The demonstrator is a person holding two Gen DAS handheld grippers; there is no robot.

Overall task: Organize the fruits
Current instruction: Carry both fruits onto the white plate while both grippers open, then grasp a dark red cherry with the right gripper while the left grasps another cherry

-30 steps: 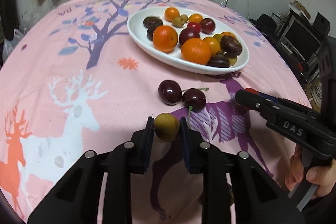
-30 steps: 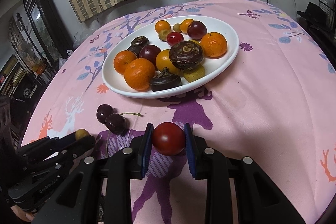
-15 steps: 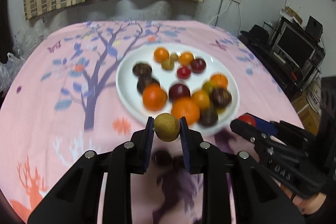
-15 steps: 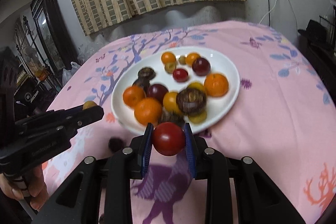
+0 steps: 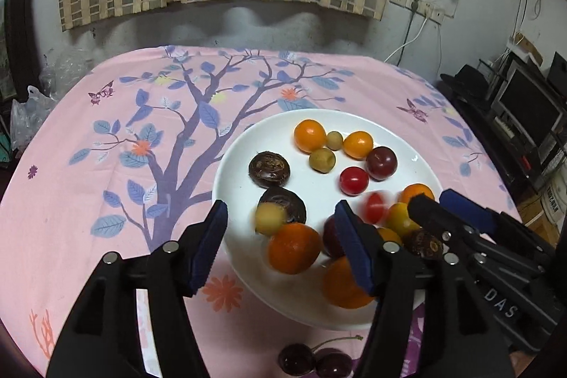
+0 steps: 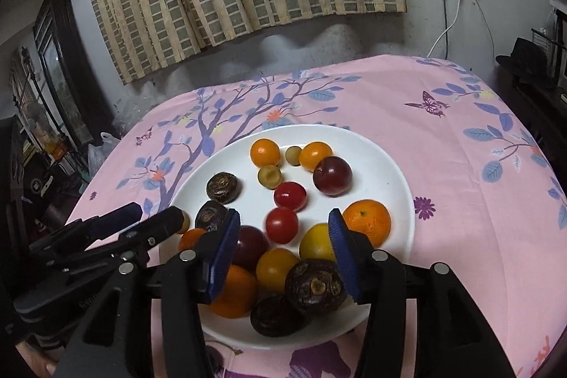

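A white plate (image 5: pixel 241 158) (image 6: pixel 382 165) on the pink cloth holds oranges, plums, tomatoes and dark brown fruits. My left gripper (image 5: pixel 281 232) hangs over its near left part with jaws opening. The small yellow-green fruit (image 5: pixel 269 218) is blurred between them, free of the pads, by a dark fruit. My right gripper (image 6: pixel 283 236) is over the plate's near side, jaws opening too. The red tomato (image 6: pixel 281 225) (image 5: pixel 374 208) lies loose between them among the other fruit. Each gripper shows in the other's view: the right gripper (image 5: pixel 434 201) and the left gripper (image 6: pixel 157 213).
Two dark cherries (image 5: pixel 312 360) with stalks lie on the cloth just in front of the plate. A curtain and grey wall stand behind the table. Black shelves and monitors (image 5: pixel 524 108) are off the right edge, and a dark cabinet (image 6: pixel 60 66) stands at the left.
Both grippers rose and moved forward from the cloth to above the plate. Both went from shut on their fruit to open, and the yellow-green fruit and the tomato have dropped free.
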